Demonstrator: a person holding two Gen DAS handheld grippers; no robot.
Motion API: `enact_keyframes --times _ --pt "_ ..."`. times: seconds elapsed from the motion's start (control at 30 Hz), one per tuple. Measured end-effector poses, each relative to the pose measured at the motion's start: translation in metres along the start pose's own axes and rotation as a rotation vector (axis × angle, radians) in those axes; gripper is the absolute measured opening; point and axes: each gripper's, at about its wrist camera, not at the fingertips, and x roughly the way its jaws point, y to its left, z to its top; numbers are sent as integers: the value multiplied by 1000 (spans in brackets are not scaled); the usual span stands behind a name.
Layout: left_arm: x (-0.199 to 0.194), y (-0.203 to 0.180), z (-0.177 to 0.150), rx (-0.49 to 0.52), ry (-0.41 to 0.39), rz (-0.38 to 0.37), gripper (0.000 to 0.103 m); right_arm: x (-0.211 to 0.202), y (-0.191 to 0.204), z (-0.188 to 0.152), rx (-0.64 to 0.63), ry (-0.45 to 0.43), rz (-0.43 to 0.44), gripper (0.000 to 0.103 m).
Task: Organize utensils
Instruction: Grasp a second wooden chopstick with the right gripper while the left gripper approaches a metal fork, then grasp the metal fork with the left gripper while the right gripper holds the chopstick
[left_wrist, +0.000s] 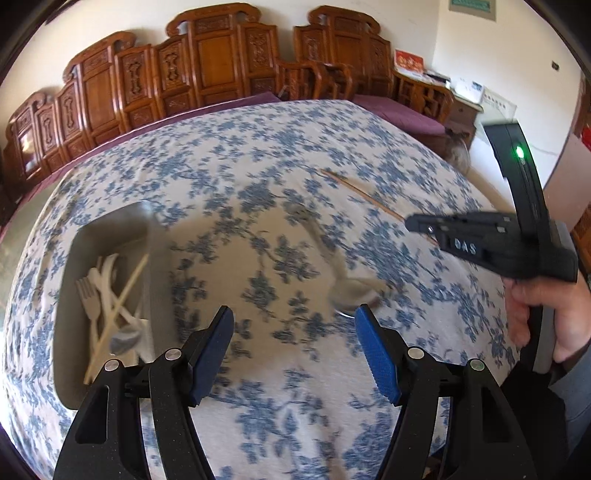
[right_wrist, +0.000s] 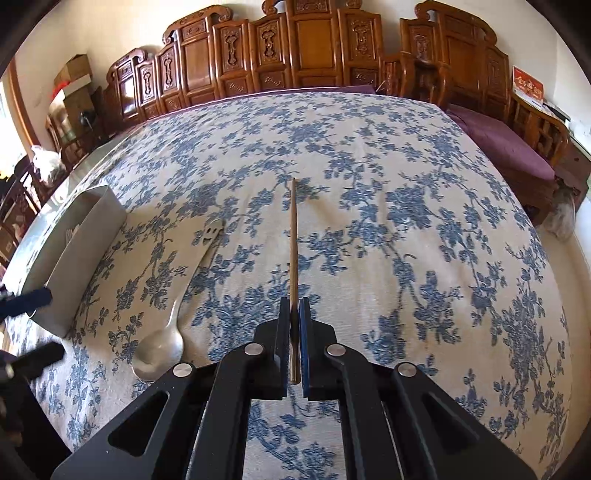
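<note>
The counter, draped in a cream cloth with blue flowers, fills both views, and carved wooden furniture runs along its far edge. A grey open box sits near the counter's left edge; in the left wrist view it holds a jumble of utensils — a white plastic fork, other pale plastic pieces, a wooden chopstick lying slantwise across them, and what looks like a spoon bowl at the near end.

The right tongs are closed down to a sliver, pinching a single brown chopstick near its thicker end; the stick points straight ahead toward the far edge of the counter, over its middle. From the left wrist view the same chopstick runs out ahead of the right tongs' black body, which is gripped by the person's right hand.

A metal spoon lies loose on the cloth between the box and the held chopstick, bowl toward the near edge, its flat handle end cut with a smiling face. The left tongs are spread wide with nothing between the blue pads — they hover over the cloth with the blurred spoon bowl just ahead of the right-hand pad.
</note>
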Motion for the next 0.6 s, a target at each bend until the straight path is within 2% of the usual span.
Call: enact_keyframes --times 0.37,0.6 --pt "38 -47 8 81 47 -4 60 1 -13 1 35 -2 11 6" --pt "65 -68 11 181 79 78 42 1 -13 2 46 -3 28 6"
